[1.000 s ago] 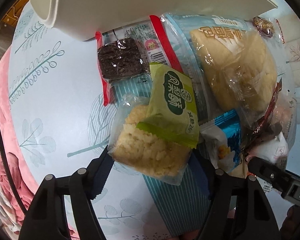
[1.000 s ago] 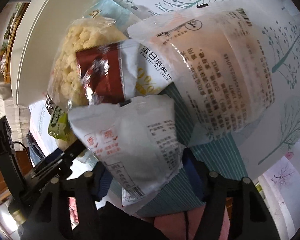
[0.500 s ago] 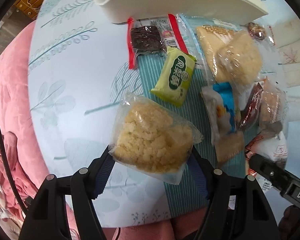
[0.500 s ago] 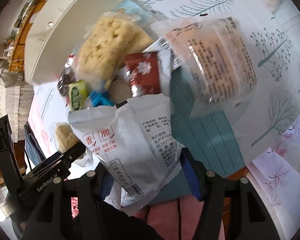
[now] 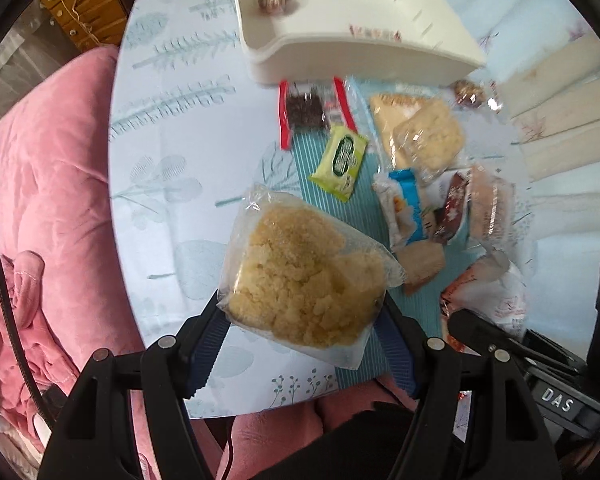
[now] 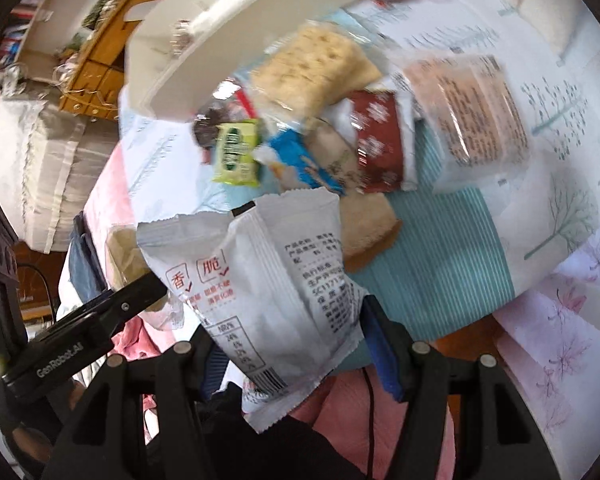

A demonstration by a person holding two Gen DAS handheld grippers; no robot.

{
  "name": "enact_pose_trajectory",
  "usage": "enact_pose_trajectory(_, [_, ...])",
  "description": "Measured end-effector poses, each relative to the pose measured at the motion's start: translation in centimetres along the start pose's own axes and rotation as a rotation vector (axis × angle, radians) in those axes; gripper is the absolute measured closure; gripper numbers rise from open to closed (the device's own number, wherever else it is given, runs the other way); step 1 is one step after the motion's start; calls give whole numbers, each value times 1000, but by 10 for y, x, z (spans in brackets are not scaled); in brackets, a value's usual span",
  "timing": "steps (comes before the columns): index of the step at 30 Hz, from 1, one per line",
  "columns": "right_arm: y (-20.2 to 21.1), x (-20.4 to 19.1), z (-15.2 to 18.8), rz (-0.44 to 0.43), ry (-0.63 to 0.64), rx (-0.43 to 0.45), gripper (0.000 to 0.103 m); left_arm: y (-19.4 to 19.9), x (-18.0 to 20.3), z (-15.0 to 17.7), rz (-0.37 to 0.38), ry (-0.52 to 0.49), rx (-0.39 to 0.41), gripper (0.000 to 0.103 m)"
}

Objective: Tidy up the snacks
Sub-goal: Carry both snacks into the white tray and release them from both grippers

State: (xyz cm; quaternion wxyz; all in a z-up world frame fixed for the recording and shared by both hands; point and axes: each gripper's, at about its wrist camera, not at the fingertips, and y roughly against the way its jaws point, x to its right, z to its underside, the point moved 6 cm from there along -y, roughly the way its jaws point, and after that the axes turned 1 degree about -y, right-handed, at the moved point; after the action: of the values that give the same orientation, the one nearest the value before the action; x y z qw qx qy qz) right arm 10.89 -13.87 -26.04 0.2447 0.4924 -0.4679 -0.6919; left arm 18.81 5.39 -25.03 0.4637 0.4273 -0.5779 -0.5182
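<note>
Snacks (image 5: 400, 168) lie heaped on the table (image 5: 172, 128) before the white tray (image 5: 340, 40). Since a second ago both grippers have lifted clear: the left gripper (image 5: 300, 320) pinches a clear bag of crumbly rice cake (image 5: 304, 276), the right gripper (image 6: 288, 316) clamps a white packet (image 6: 260, 272); tray delivery likely follows.

In my left claw (image 5: 300, 328), black with blue ribbed pads (image 5: 204, 344), sat a clear bag of pale yellow crumbly cake (image 5: 304, 280). My right claw (image 6: 288, 344), black and blue too, held a white packet with red and black print (image 6: 268, 276). At twelve o'clock stood a cream-white tray (image 5: 360, 52). The tablecloth (image 5: 168, 140) was pale blue with teal leaf sprigs and a teal-and-white striped band. On it lay a lime-green packet (image 5: 340, 160), a red-edged wrapper over dark brown cake (image 5: 304, 114) and a blue-and-white packet (image 5: 400, 204). At nine o'clock was a pink quilt (image 5: 48, 200).
</note>
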Motion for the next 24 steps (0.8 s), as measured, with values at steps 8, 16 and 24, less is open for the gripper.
enact_pose_trajectory(8, [22,-31,-28,-79,87,42,42,55,-11,-17,-36,26,74,33])
enact_pose_trajectory(16, [49,-45,-78,-123,147,65,42,85,-4,-63,-20,113,133,33])
enact_pose_trajectory(24, [73,-51,-145,-156,185,99,42,101,15,-120,-10,165,190,33])
